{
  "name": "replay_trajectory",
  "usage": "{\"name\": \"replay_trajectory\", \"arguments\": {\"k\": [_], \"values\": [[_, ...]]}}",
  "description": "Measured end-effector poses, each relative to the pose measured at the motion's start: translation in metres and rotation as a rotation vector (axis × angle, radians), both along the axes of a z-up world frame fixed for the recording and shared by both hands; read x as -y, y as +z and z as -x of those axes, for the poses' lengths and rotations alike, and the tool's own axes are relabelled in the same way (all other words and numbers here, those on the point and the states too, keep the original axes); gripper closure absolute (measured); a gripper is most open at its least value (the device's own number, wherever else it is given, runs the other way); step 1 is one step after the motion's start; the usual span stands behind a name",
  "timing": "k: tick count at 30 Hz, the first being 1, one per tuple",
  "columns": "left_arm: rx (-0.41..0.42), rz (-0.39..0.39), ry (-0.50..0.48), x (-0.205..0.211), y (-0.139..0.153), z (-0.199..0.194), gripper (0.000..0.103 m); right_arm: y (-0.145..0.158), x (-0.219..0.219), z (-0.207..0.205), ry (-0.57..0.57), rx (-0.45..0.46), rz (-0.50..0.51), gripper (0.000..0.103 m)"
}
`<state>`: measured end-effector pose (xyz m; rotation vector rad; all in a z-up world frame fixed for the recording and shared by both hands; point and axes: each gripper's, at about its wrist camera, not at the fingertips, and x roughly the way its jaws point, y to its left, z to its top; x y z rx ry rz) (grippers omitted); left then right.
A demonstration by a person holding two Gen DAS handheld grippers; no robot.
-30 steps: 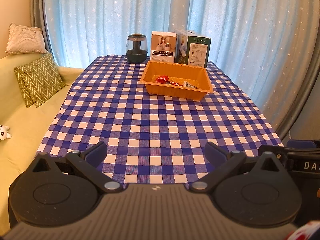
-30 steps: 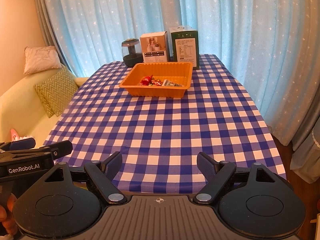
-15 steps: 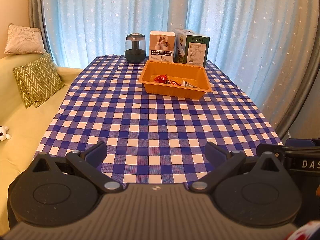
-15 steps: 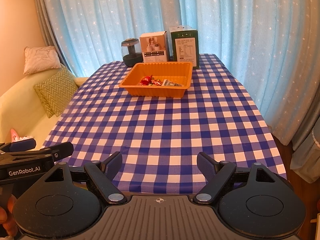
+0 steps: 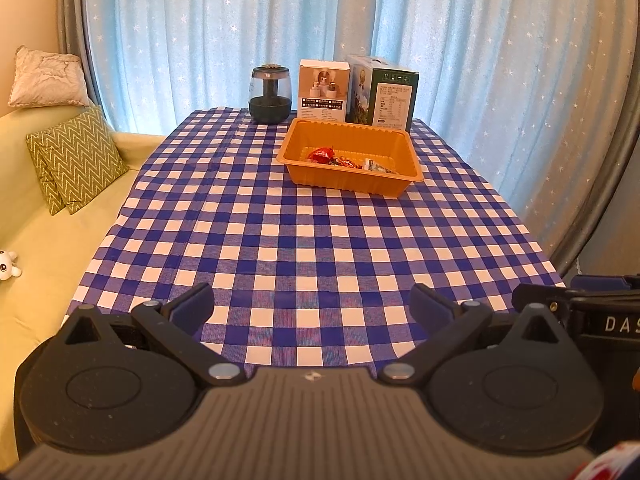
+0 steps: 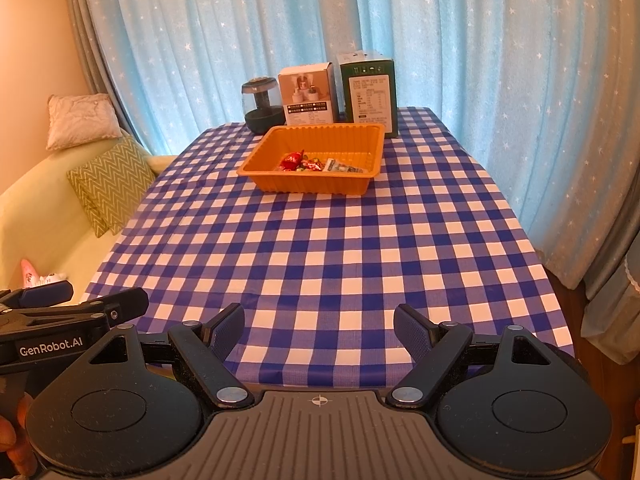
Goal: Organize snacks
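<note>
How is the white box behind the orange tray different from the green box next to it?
The white box is shorter and pale, with a product photo on its front; the green box is taller and dark green, with a white label of small print. The white box stands next to the dark jar; the green box stands at the right end of the row. Both stand upright on the checked tablecloth, behind the orange tray.
</note>
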<state>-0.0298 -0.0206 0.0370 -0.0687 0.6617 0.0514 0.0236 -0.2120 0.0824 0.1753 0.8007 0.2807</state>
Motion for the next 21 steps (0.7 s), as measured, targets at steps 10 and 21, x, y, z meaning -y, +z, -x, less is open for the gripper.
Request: {"name": "replay_trajectory", "arguments": {"k": [10,21], "values": [[-0.003,0.002,-0.002,0.0015,-0.0010,0.0009,0.000,-0.0028,0.0009,0.0008,-0.003,-0.004,-0.003,0.022],[0.005,0.001,-0.004,0.0044,-0.0034,0.0036,0.000,-0.0042,0.0014,0.0008,-0.003,-0.005,-0.004,0.022]]}}
